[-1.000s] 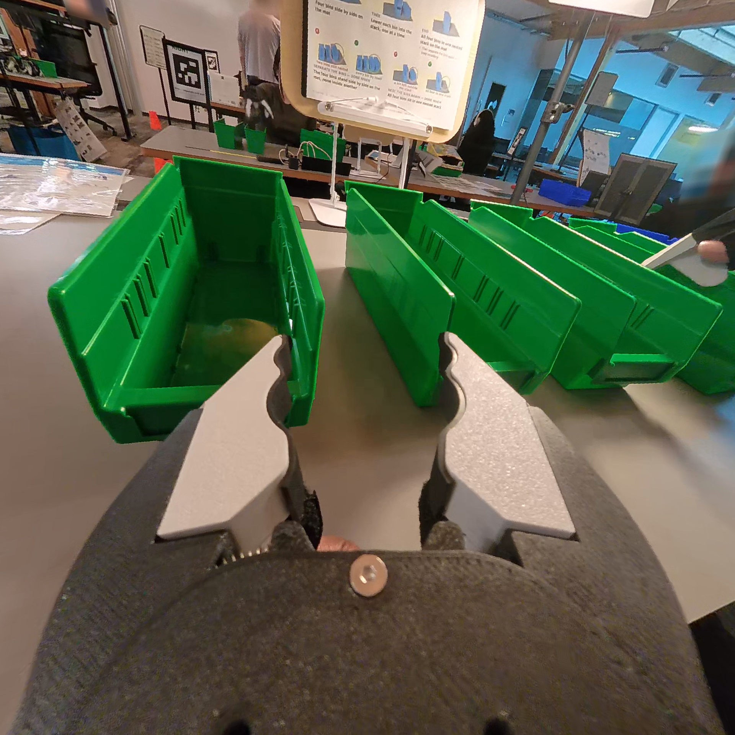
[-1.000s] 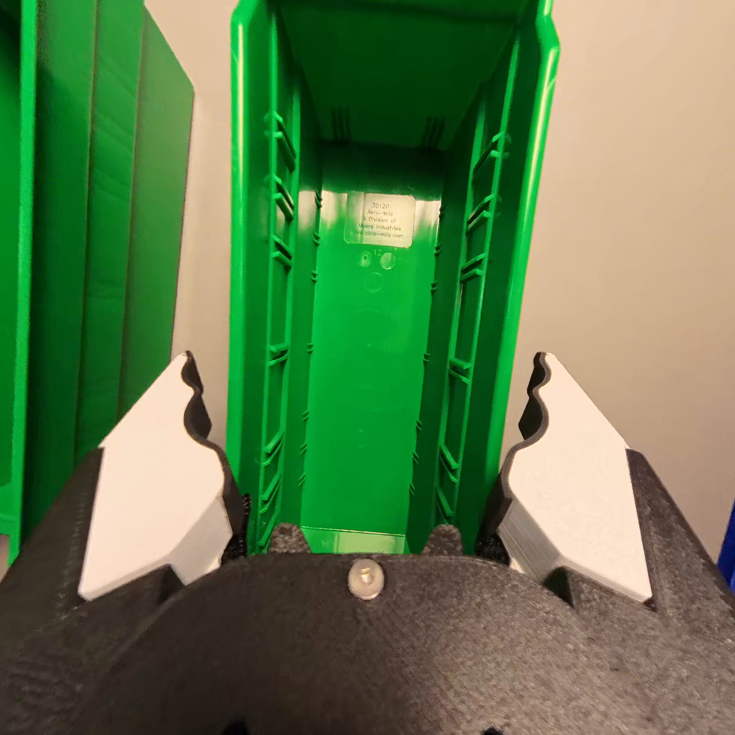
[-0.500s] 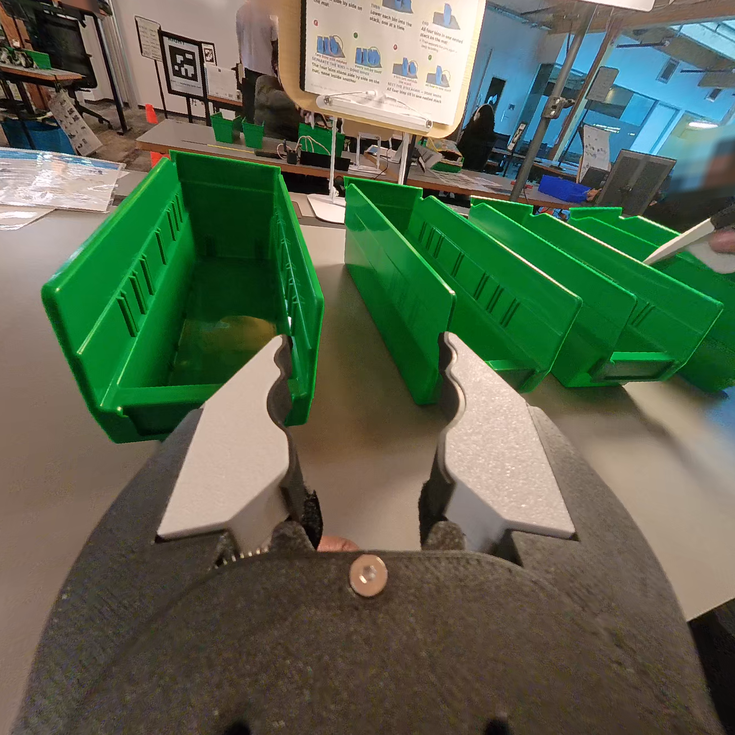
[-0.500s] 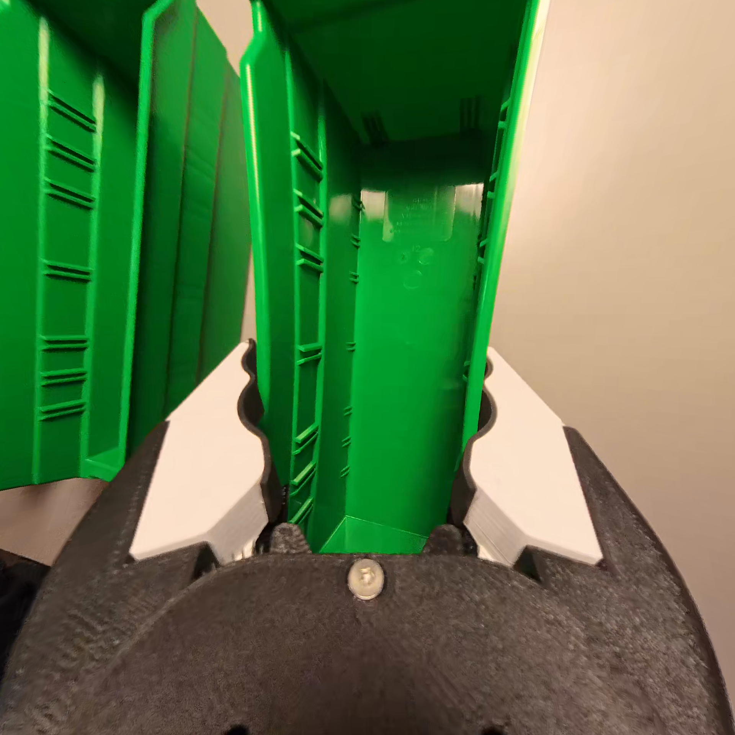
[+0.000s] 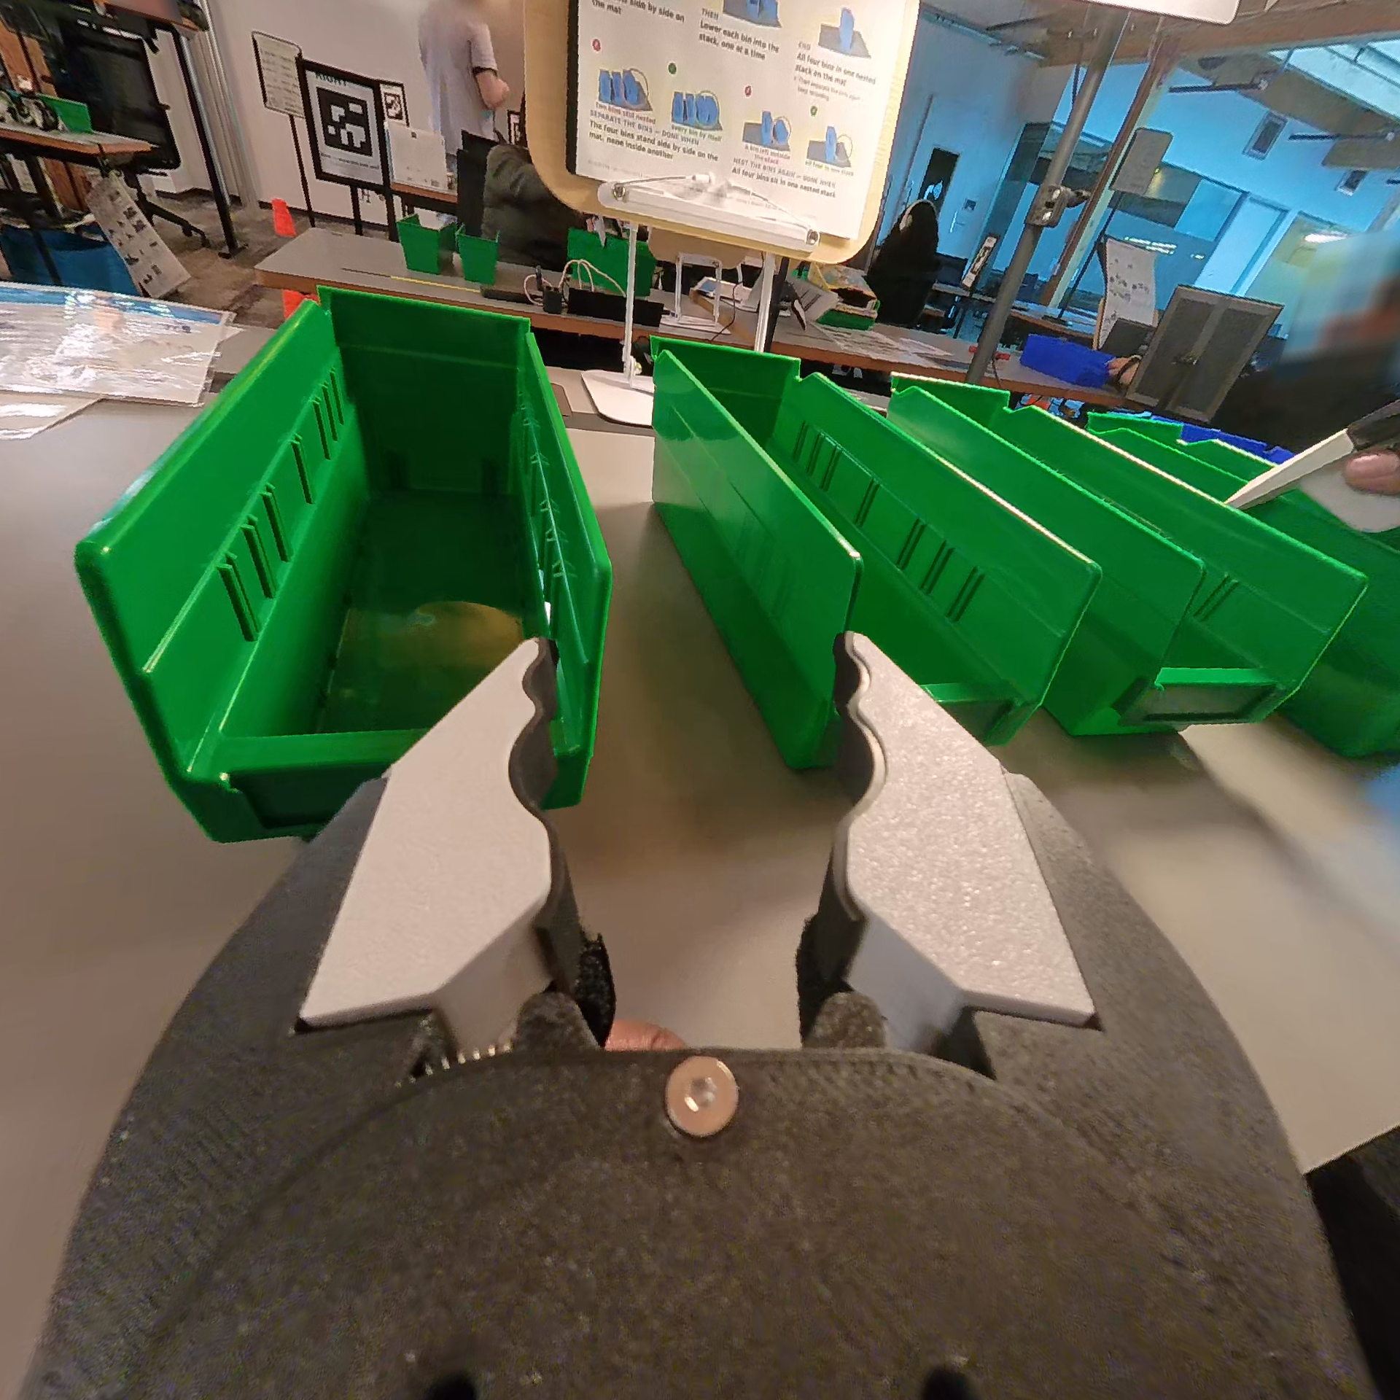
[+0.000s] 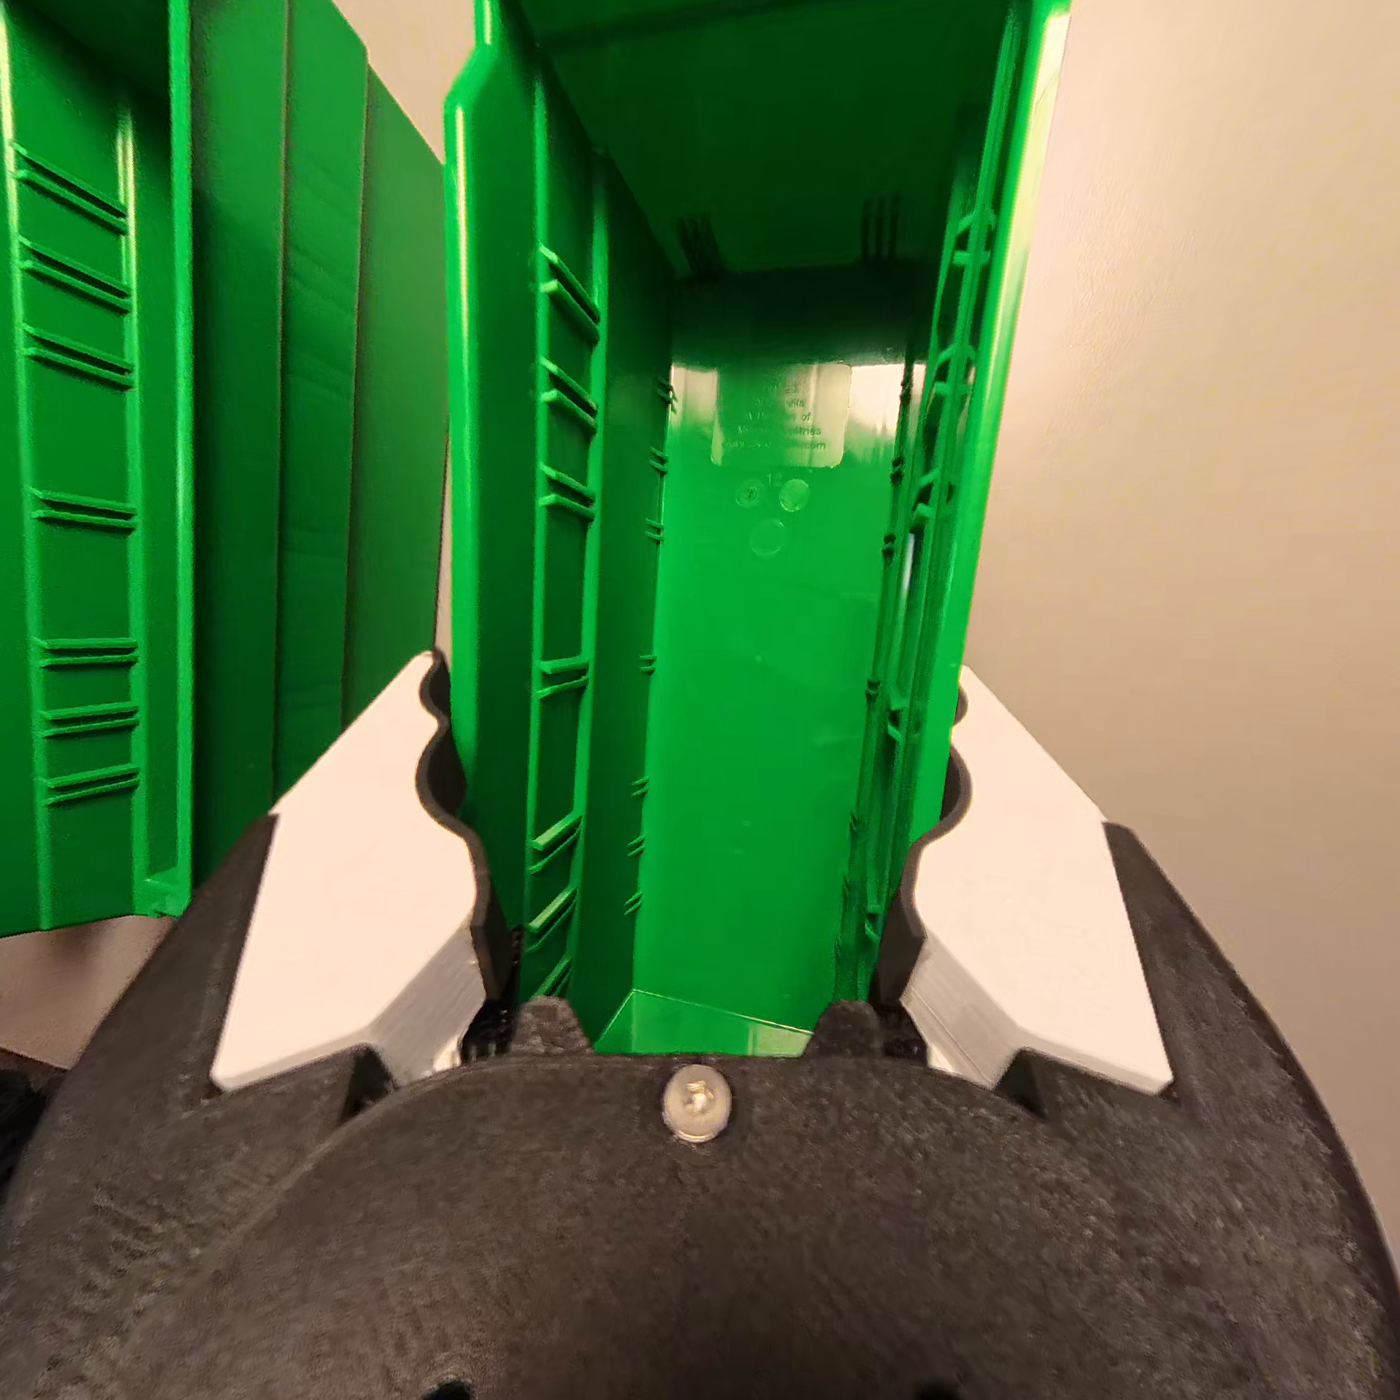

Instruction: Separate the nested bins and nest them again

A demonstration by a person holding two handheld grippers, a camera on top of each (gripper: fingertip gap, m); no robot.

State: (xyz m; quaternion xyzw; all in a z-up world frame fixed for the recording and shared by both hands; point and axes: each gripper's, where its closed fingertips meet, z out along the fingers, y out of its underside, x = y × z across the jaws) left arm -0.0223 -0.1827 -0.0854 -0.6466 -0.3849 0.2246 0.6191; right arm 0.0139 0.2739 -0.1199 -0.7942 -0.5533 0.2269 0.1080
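— Four long green plastic bins stand apart on the grey tabletop [image 5: 682, 848]. Going left to right: the wide-open left gripper [image 5: 689, 727] holds nothing, only bare table between its grey fingers [image 5: 447, 818]. The nearest open-topped green bin [image 5: 227, 606] sits just beyond its left fingertip; the second green bin [image 5: 757, 576] just beyond its right one.

— And the other hand?

— Farthest right, the right gripper [image 6: 701, 742] straddles the width of the end green bin [image 6: 757, 682], its black pads against both long side walls — the left pad's lower part looks a touch off the wall, so I'd judge the grip only fair.

— How to do this step well?

— Probably it's the first lift for re-nesting. Keep the squeeze even, so the thin walls don't bow and slip; raise it level, clear of the neighbouring green bin [image 6: 227, 454] just left of the left finger, then lower it straight into another.

— Room?

— Open table lies right of the right finger — swing out that way. The left side is tight.
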